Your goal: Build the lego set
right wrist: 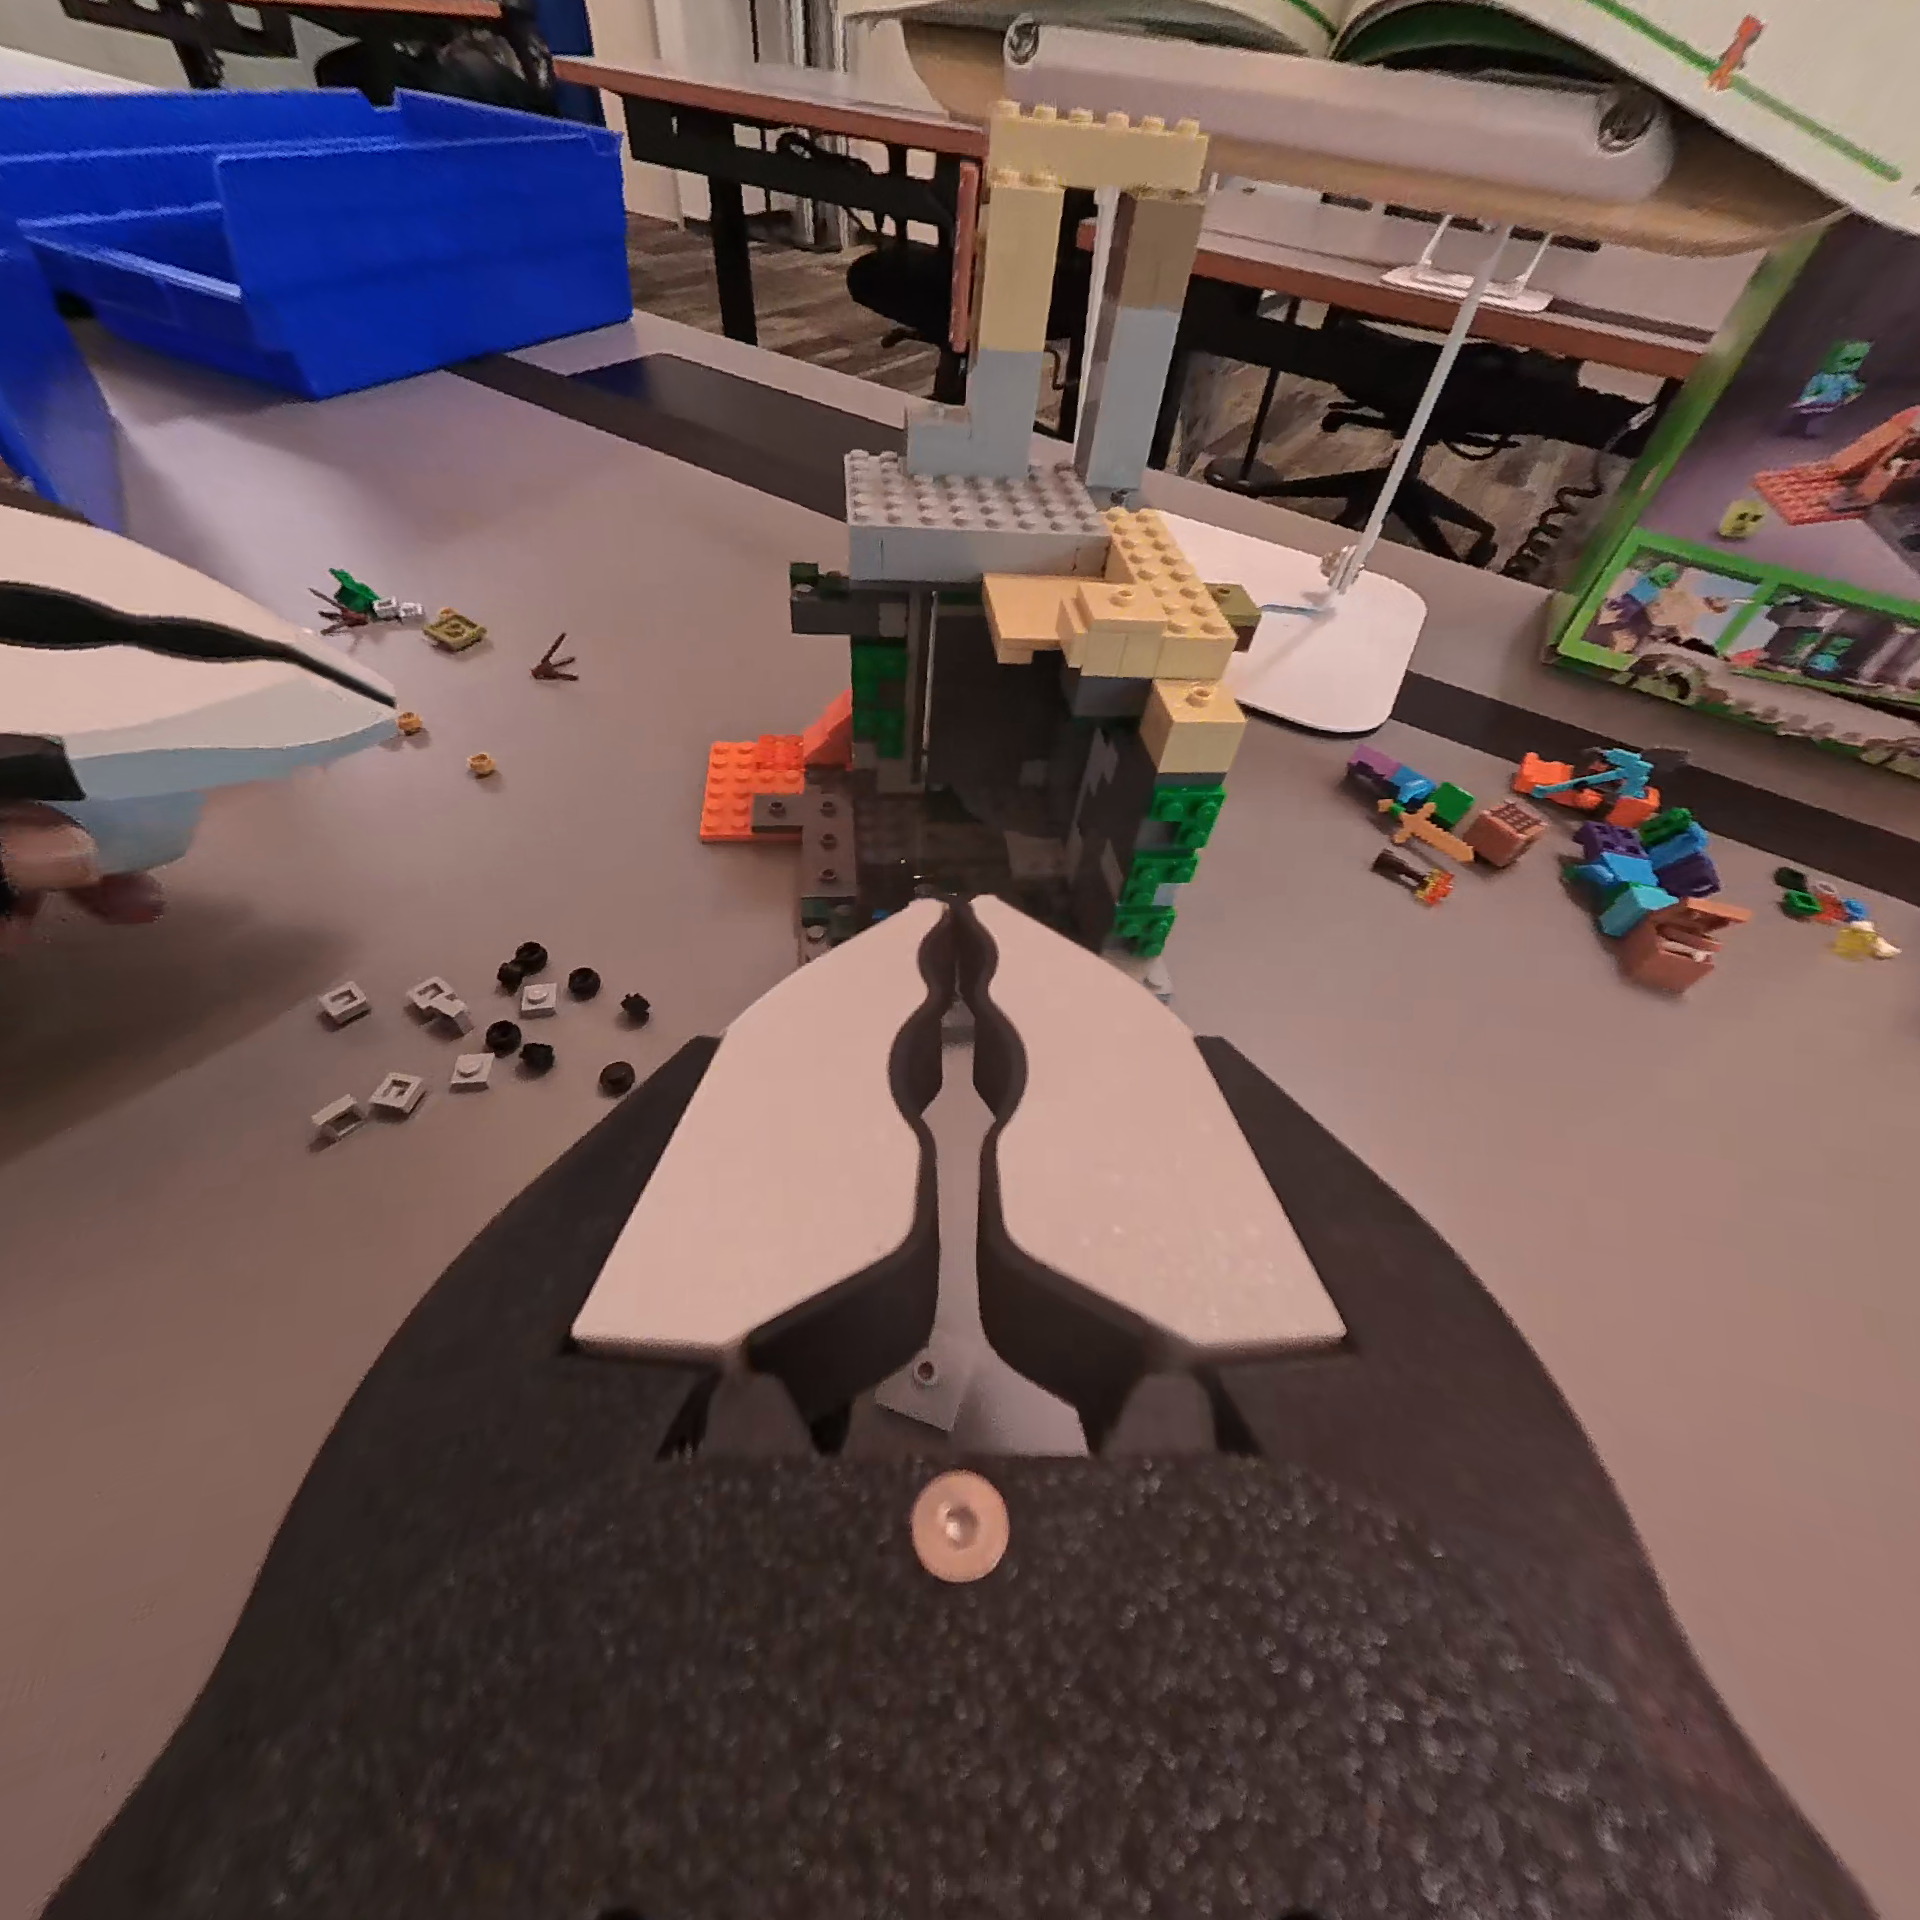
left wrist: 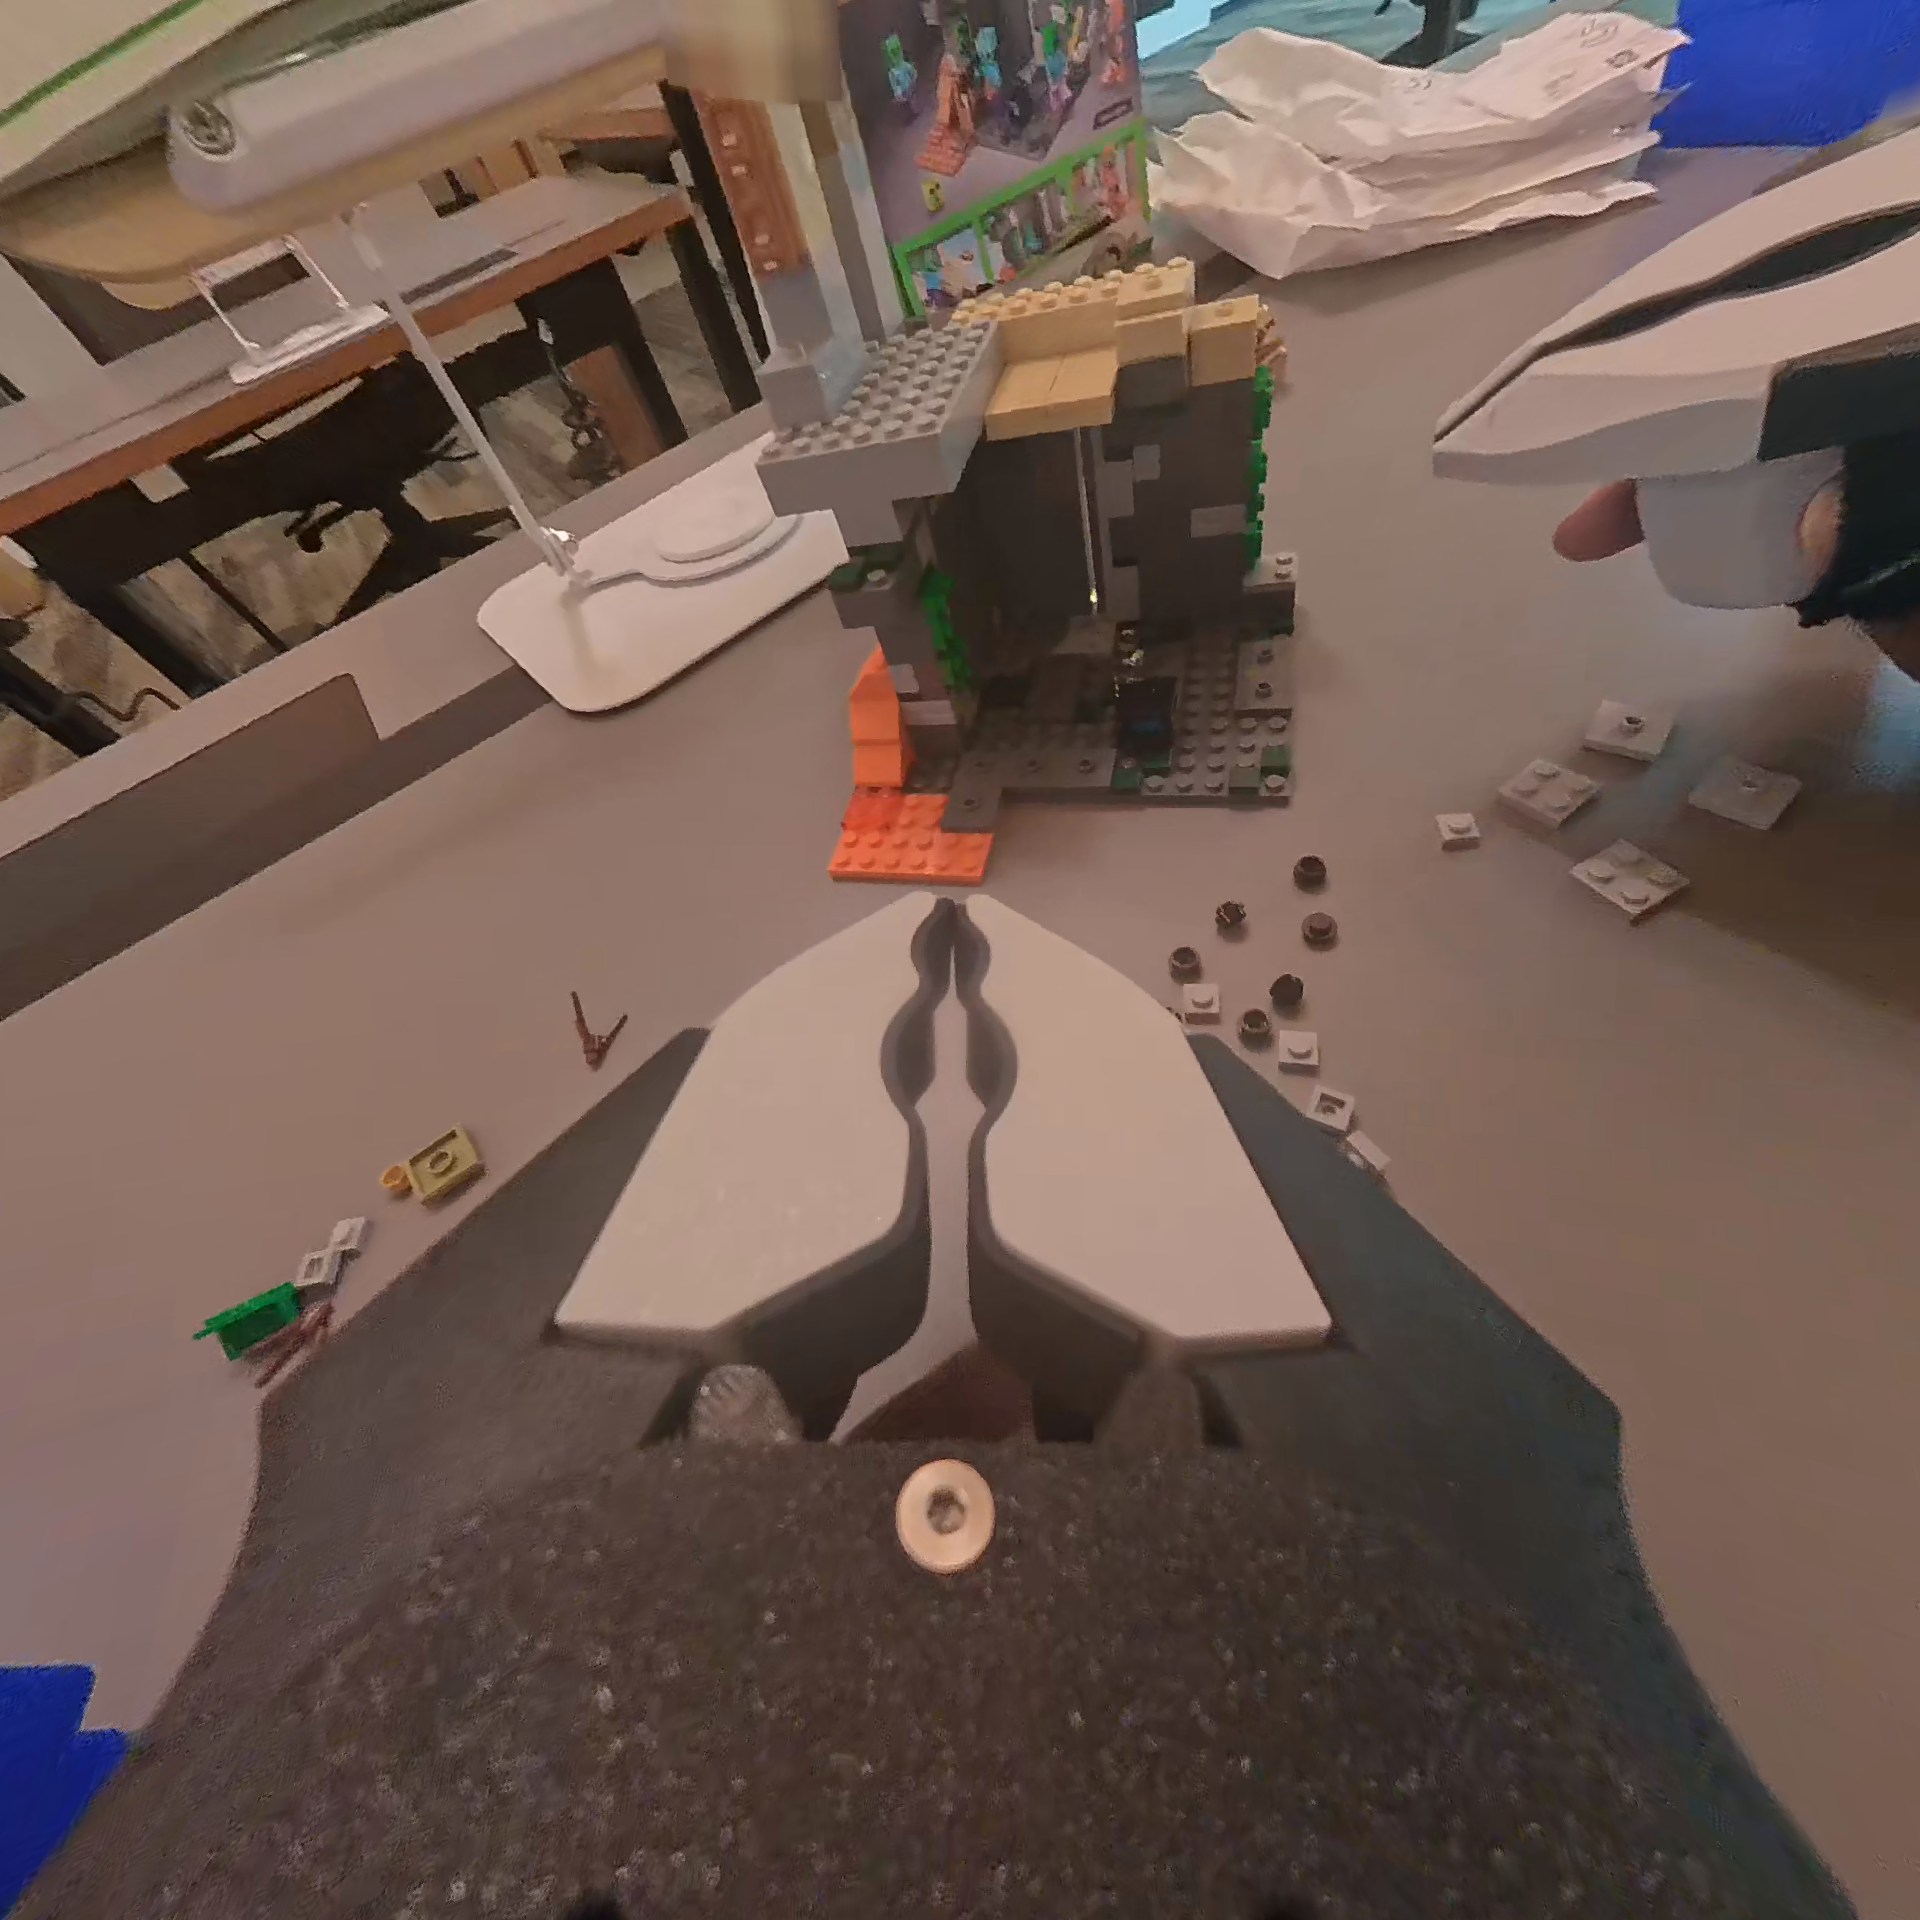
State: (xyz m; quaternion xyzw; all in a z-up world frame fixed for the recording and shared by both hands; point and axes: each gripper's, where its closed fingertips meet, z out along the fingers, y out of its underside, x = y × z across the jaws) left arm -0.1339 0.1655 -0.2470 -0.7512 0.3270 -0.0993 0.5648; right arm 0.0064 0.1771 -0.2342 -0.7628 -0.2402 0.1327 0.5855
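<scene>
Brick model, a dark grey cave-like build with tan blocks on top and an orange plate at its foot, stands upright on the grey bench, its long axis vertical and its open face turned toward both cameras. Straight ahead of the left gripper lies the model's orange plate, near but not touching; this gripper's fingers are pressed together with nothing between them. The right gripper sits closer to the model, its tips right in front of the dark base at the model's open side, fingers likewise pressed together on nothing. Between the two grippers, beside the model's base, lie small black round pieces and light grey plates. Farther off, on the model's other side, is a heap of coloured bricks.
</scene>
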